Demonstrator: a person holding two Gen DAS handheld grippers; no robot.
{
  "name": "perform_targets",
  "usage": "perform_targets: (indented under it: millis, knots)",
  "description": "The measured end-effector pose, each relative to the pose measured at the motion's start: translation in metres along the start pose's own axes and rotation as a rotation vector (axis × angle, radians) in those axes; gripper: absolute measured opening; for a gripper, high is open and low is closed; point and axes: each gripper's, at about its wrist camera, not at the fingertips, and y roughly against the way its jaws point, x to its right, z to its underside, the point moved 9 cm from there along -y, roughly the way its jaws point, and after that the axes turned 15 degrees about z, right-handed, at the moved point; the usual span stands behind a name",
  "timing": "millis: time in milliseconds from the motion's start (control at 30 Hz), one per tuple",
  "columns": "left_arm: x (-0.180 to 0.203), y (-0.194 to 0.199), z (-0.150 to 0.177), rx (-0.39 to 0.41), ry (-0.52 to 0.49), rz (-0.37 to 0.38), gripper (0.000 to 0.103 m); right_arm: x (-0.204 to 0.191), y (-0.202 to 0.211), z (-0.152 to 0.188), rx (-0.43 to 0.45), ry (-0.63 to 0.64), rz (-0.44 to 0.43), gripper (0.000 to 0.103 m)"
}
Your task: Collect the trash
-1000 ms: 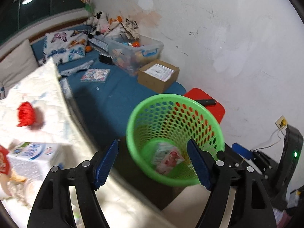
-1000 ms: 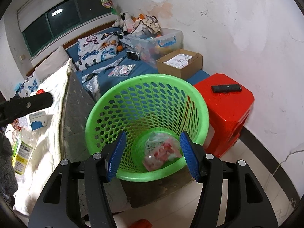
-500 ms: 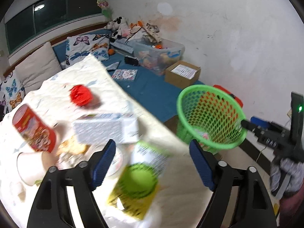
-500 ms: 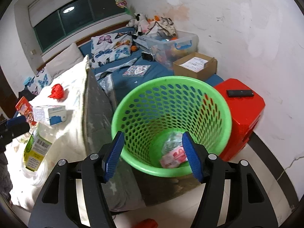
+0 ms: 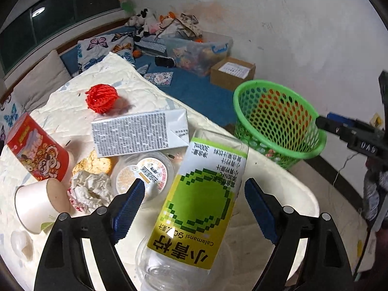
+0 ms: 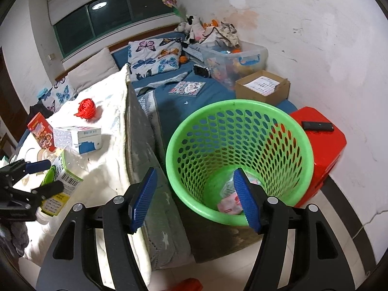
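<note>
A white quilt (image 5: 150, 89) covers the bed. The left hand-held gripper (image 5: 191, 208) has just been opening wide around a plastic bottle (image 5: 201, 208), pads not touching it. The right hand-held gripper (image 6: 196, 198) is open and empty over the green basket (image 6: 242, 111).

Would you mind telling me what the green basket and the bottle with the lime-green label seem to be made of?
The green basket looks like moulded plastic, glossy, its wall pierced with even holes. The bottle seems to be thin clear plastic: its see-through body catches highlights. Its printed label could be film or paper; I cannot tell which.
</note>
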Motion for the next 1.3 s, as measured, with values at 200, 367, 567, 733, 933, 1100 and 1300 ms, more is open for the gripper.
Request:
perform_targets:
  millis: [200,367,567,733,933,1100,1300]
  knots:
    - [0.001,-0.01,0.002,-0.018,-0.033,-0.02,0.071,-0.007,-0.001,0.001,-0.005,0.014,-0.013,0.066]
    - [0.005,-0.008,0.005,-0.009,-0.039,-0.02,0.06,-0.017,0.0,0.001,-0.003,0.032,-0.026,0.066]
    - [0.008,0.01,0.002,0.033,-0.04,-0.018,0.058,-0.029,0.003,-0.001,-0.004,0.051,-0.062,0.066]
    - [0.001,0.036,-0.002,0.077,-0.002,-0.012,0.056,-0.045,0.004,-0.004,-0.009,0.077,-0.105,0.066]
    - [-0.013,0.067,-0.002,0.129,0.053,-0.022,0.055,-0.076,0.006,-0.011,-0.008,0.139,-0.189,0.066]
    - [-0.024,0.081,-0.003,0.162,0.111,-0.001,0.054,-0.109,0.007,-0.023,-0.005,0.203,-0.27,0.067]
    - [-0.033,0.094,-0.004,0.206,0.164,0.013,0.054,-0.143,0.004,-0.033,0.0,0.279,-0.328,0.067]
